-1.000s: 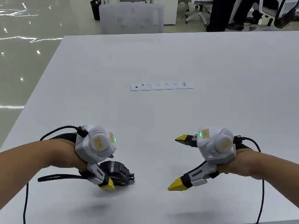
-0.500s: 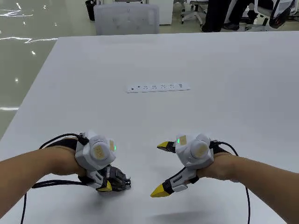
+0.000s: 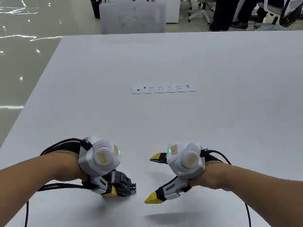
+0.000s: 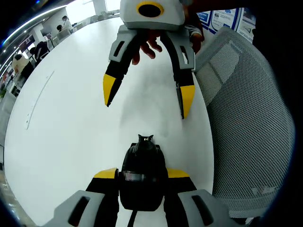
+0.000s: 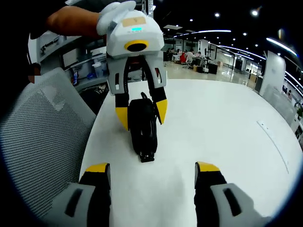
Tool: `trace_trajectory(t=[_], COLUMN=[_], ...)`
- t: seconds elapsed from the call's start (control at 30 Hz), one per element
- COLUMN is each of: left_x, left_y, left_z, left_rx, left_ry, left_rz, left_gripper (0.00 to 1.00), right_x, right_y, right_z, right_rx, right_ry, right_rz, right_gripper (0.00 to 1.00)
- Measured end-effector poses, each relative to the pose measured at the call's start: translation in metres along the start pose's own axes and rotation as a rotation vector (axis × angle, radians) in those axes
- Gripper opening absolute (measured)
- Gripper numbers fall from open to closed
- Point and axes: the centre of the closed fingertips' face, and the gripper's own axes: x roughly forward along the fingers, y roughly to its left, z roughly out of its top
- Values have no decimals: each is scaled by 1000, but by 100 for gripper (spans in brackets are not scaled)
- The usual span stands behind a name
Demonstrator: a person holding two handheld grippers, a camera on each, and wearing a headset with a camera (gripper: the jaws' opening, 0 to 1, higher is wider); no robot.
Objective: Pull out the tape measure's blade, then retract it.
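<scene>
A black tape measure [image 3: 121,183] rests on the white table [image 3: 189,61] near its front edge. My left gripper [image 3: 113,189] is shut on its body. In the left gripper view the tape measure [image 4: 141,175] sits between my yellow-tipped jaws, its blade hook pointing forward. My right gripper [image 3: 154,178] stands open just right of the hook, facing it. The right gripper view shows the tape measure [image 5: 143,124] ahead, held by the left gripper [image 5: 141,113], with my own jaws wide apart and nothing between them. The left gripper view shows the right gripper [image 4: 147,94] beyond the hook.
A white power strip [image 3: 163,88] lies flat at the table's middle. A grey mesh chair [image 4: 246,118] stands close to the table's front edge. More chairs and a person's legs stand beyond the far edge.
My right gripper has moved left toward the tape measure's hook, still open. The left gripper has kept its hold in place. The head camera shifted slightly.
</scene>
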Motion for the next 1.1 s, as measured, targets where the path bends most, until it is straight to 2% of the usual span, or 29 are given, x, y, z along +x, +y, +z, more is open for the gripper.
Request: trace_trajectory(t=[0.27, 0.4, 0.8, 0.87, 1.1], left_x=[-1, 0, 0, 0, 0], left_y=[0, 1, 2, 3, 2], left_z=[1, 1, 2, 1, 1], left_rx=[-4, -7, -13, -14, -11], left_ry=[-7, -10, -23, -24, -24], left_rz=[-10, -12, -13, -15, -15], left_gripper=[33, 33, 33, 33, 34], right_x=[22, 33, 45, 46, 47], right_y=[5, 6, 3, 7, 7], right_z=[2, -4, -5, -6, -6], right_rx=[-16, -25, -50, -58, -93], right_ry=[20, 50, 67, 80, 122], right_rz=[23, 31, 33, 53, 46], right_gripper=[55, 45, 18, 15, 15])
